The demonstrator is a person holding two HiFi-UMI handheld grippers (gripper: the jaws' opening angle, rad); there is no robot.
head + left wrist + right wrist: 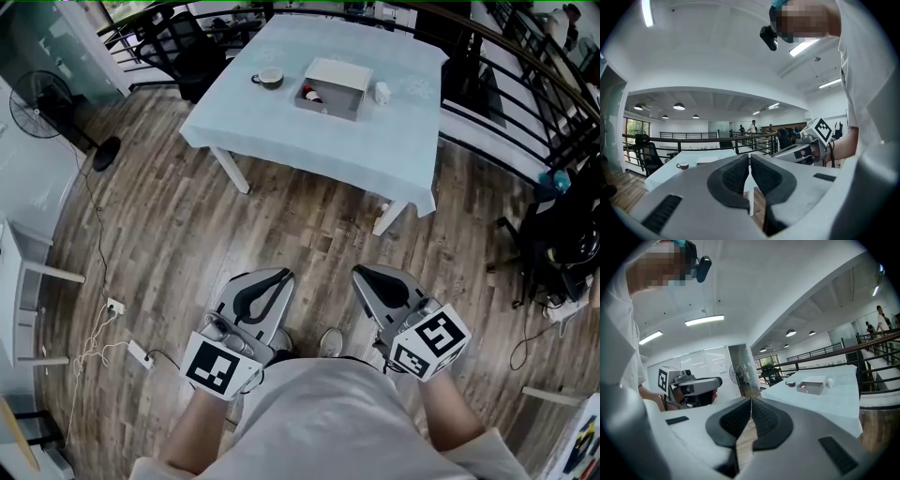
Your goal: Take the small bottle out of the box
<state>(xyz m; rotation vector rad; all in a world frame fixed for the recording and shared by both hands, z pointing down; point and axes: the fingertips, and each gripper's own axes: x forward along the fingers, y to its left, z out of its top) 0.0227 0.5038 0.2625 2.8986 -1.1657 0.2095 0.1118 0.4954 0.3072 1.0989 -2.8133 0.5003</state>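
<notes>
A grey box (pixel 330 101) with its lid raised stands on the far table (pixel 281 122), which has a pale blue cloth. Inside it lies a small red and white thing (pixel 312 95), perhaps the small bottle; it is too small to tell. The box (pixel 810 388) also shows in the right gripper view. Both grippers are held low near the person's body, over the wooden floor and well short of the table. My left gripper (pixel 279 275) (pixel 750 161) is shut with nothing between its pads. My right gripper (pixel 362 273) (pixel 751 404) is shut and empty too.
A cup (pixel 268 78) on a saucer stands left of the box and a small white container (pixel 382 92) right of it. A standing fan (pixel 37 103) and floor cables (pixel 112 309) are at the left. Black chairs (pixel 183 37) and a railing (pixel 525 56) ring the table.
</notes>
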